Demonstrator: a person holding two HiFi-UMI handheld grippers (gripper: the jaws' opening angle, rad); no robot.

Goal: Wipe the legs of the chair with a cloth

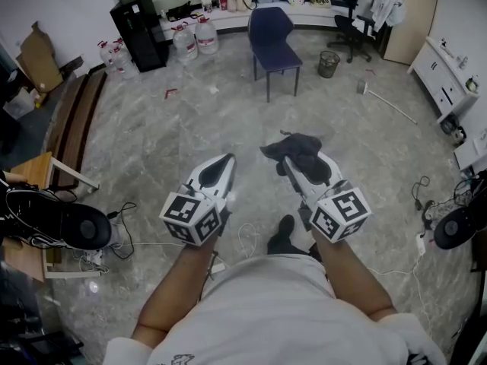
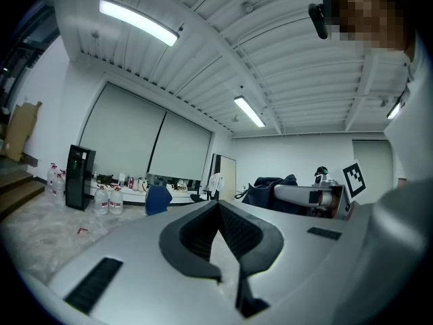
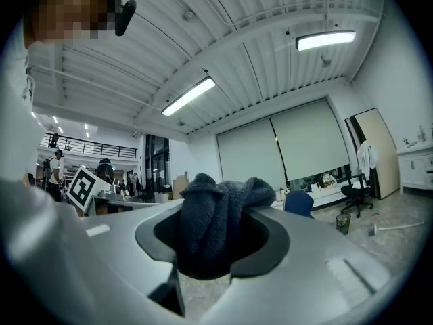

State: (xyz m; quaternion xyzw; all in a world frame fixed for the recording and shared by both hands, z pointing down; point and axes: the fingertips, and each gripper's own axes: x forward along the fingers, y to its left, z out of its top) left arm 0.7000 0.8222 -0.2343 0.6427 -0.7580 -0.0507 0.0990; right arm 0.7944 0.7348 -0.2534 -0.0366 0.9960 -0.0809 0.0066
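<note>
The person stands on a grey marbled floor (image 1: 190, 120) with both forearms held forward and low. The left tongs (image 1: 224, 162) are pressed together at the tips with nothing between them; their own view shows the dark pads (image 2: 233, 232) meeting in a narrow V. The right tongs (image 1: 293, 162) are pinching a dark cloth (image 1: 298, 147), which bunches up over the tips and spills to both sides; in the right gripper view the cloth (image 3: 215, 222) fills the gap between the pads. The two tongs are side by side, near each other but not touching.

The blue chair (image 1: 272, 36) stands well apart from the tongs, across the floor near the far surface, its thin legs (image 1: 268, 88) on the floor. A bin (image 1: 328, 63) sits to its right and water bottles (image 1: 186, 40) to its left
</note>
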